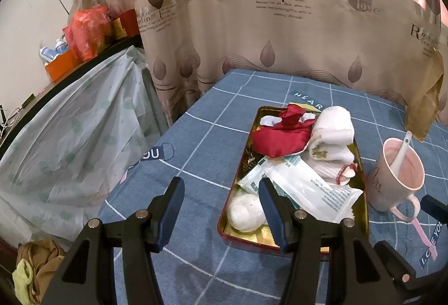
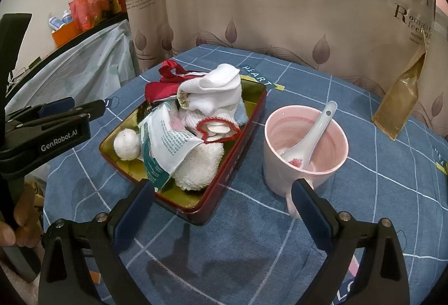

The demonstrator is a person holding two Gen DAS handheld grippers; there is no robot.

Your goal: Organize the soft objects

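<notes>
A red tin tray (image 1: 243,162) (image 2: 243,143) with a gold inside sits on the blue checked tablecloth. Piled in it are a red satin pouch (image 1: 280,137) (image 2: 161,89), a folded white cloth (image 1: 334,123) (image 2: 215,90), a plastic packet (image 1: 305,184) (image 2: 168,137), a white cotton ball (image 1: 246,212) (image 2: 127,144) and a fluffy white towel (image 2: 201,167). My left gripper (image 1: 220,181) (image 2: 92,109) hovers open at the tray's near left corner, holding nothing. My right gripper (image 2: 222,186) stands open between the tray's near end and the mug, also holding nothing.
A pink mug (image 1: 397,179) (image 2: 305,148) holding a white spoon (image 2: 313,131) stands right of the tray. A brown paper bag (image 2: 400,103) leans on the curtain behind. Plastic-covered furniture (image 1: 72,123) stands at the left, and a person's hand (image 2: 16,223) grips the left handle.
</notes>
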